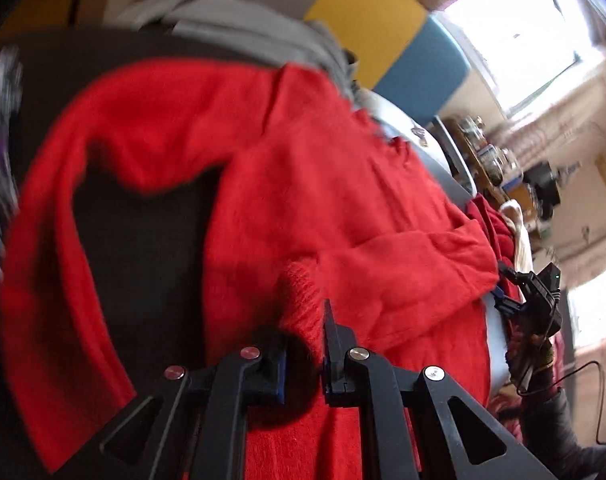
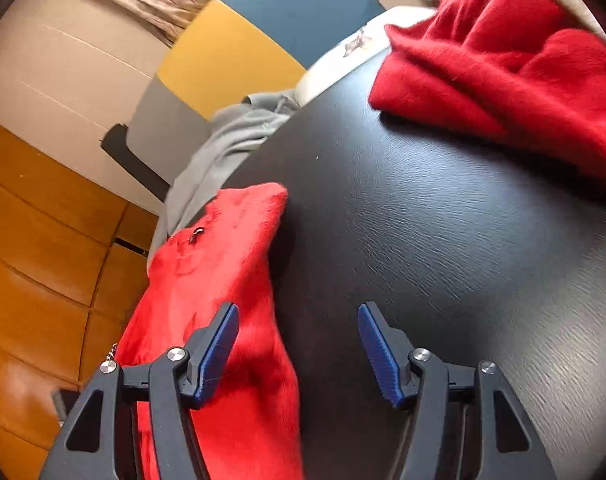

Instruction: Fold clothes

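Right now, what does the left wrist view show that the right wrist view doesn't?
Only the left wrist view shows the left gripper shut on a ribbed cuff of the red sweater, plus the bright window and the right gripper from outside. Only the right wrist view shows the right gripper open and empty over the bare black table, and the wooden floor. Both show the red sweater, the grey garment and the yellow and blue panels.

Left hand-held gripper (image 1: 303,344) clamped on red sweater (image 1: 323,200) cuff, dark table (image 1: 143,248), grey garment (image 1: 243,28) behind
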Demonstrator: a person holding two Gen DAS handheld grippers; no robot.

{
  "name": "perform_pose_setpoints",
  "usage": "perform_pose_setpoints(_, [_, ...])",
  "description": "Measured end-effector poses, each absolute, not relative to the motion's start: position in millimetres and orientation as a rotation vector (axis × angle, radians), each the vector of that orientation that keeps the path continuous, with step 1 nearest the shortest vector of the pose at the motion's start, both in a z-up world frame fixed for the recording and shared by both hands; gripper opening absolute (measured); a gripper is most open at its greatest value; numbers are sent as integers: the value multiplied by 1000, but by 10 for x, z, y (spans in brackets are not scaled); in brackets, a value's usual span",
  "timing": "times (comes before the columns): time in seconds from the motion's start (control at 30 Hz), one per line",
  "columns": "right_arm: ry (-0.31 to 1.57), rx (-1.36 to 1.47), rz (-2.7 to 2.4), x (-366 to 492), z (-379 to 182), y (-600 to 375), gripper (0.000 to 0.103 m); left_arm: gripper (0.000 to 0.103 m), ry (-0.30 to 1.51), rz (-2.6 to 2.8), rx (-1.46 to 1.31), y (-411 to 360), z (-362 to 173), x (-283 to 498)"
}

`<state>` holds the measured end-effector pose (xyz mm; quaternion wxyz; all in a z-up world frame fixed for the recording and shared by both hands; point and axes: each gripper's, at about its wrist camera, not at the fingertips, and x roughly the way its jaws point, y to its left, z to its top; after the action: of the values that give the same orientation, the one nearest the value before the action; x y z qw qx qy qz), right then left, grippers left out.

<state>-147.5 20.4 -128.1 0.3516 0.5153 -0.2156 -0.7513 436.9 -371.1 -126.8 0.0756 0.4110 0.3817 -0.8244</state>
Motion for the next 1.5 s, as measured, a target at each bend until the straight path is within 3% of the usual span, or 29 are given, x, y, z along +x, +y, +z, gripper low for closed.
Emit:
perform_pose_setpoints(0.2, [-585,1359,-1883,-1870,-1386,-129,63,13,1227,-2449,1161,-3678,-1417,4393])
perform_pose_setpoints(0.23, [-553,1360,-1880,-1893,-1384,-213,58,13,1207,-2453,1157,-3663,-1406,4394])
perform_pose_setpoints(0.27, [-522,1361,-1876,-1917,-1382,-298,39,13,1160,-2472,1159,-3626,-1355,4379])
perform_pose_setpoints(0.33, [-368,1314,-1905,-1895,-1237,-500,20,13,1058,-2515,1165,-3546,-1238,4343])
perform_pose_setpoints(0.43, [-113,1137,-2051,-1784,-853,-637,15,13,1006,-2613,1099,-3454,-983,4255])
perform_pose_setpoints(0.6, [92,1128,-2290,-1933,-766,-529,8,13,956,-2718,957,-3447,-559,4067])
perform_pose_setpoints(0.7, [-67,1129,-2277,-1910,-716,-263,14,13,914,-2751,932,-3445,-355,3924])
perform_pose_setpoints(0.73, [-112,1095,-2238,-1794,-663,-159,23,13,914,-2765,918,-3446,-273,3878])
perform_pose_setpoints(0.83, [-200,1087,-2063,-1500,-631,-51,27,13,909,-2809,865,-3481,19,3756])
perform_pose_setpoints(0.9, [-277,1119,-1898,-1197,-703,11,38,13,922,-2851,808,-3478,277,3658])
perform_pose_setpoints(0.97, [-370,1142,-1742,-907,-807,20,68,13,936,-2894,748,-3472,540,3560])
perform_pose_setpoints(1.07, [-509,1192,-1516,-547,-1038,-132,95,13,892,-2958,674,-3333,978,3365])
perform_pose_setpoints(1.23, [-435,1102,-1577,-233,-1137,-521,96,13,874,-3019,594,-3139,1570,3007])
perform_pose_setpoints(1.4, [-740,1059,-1653,-553,-1306,-518,100,13,892,-3013,511,-3161,1848,2872])
perform_pose_setpoints(1.5, [-830,1054,-1706,-712,-1389,-497,100,13,912,-2993,456,-3241,1949,2836])
